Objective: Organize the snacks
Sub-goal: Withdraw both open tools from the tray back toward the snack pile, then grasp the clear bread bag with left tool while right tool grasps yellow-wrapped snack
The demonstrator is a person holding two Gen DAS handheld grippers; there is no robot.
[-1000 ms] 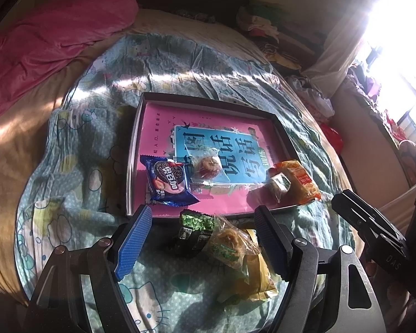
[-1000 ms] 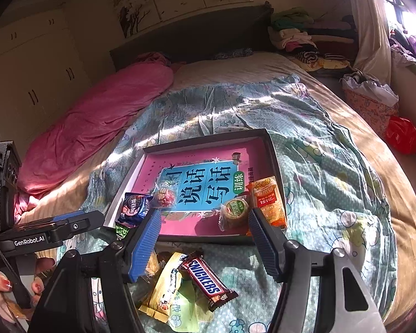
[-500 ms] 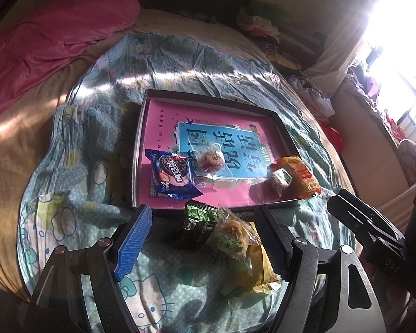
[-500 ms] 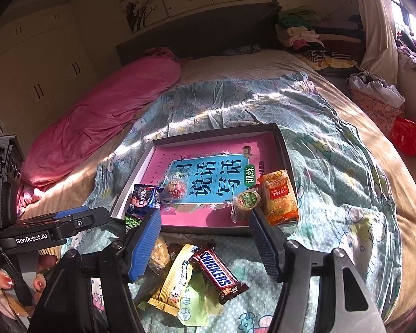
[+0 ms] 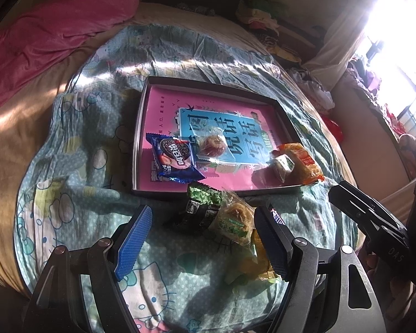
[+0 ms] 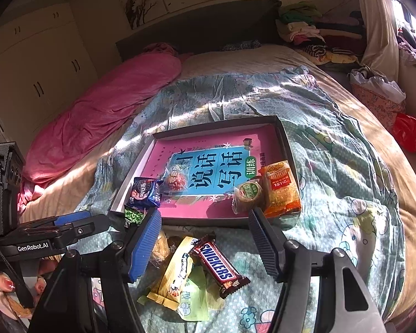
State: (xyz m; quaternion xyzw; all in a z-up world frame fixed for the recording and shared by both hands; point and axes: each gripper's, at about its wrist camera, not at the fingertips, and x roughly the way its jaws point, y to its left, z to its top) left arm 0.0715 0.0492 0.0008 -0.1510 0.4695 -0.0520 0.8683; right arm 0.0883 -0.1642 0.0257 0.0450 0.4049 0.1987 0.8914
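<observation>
On the bed's cartoon-print sheet point(image 6: 332, 172): shallow tray point(image 6: 222, 123) lined with a pink-and-blue book cover, holding blue Oreo pack point(image 5: 174, 158), clear-wrapped red sweet point(image 5: 211, 145), round green-label cake point(image 6: 248, 193), orange packet point(image 6: 281, 188). Outside, near its front edge: green-wrapped snacks point(image 5: 216, 216), Snickers bar point(image 6: 219, 266), yellow packet point(image 6: 174, 274). Left gripper point(image 5: 203, 242) and right gripper point(image 6: 205, 244) spread wide, grasping nothing.

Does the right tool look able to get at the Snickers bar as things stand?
Probably yes: the right tool is open, the Snickers bar lies between its fingers on top of the pile, and nothing covers it.
</observation>
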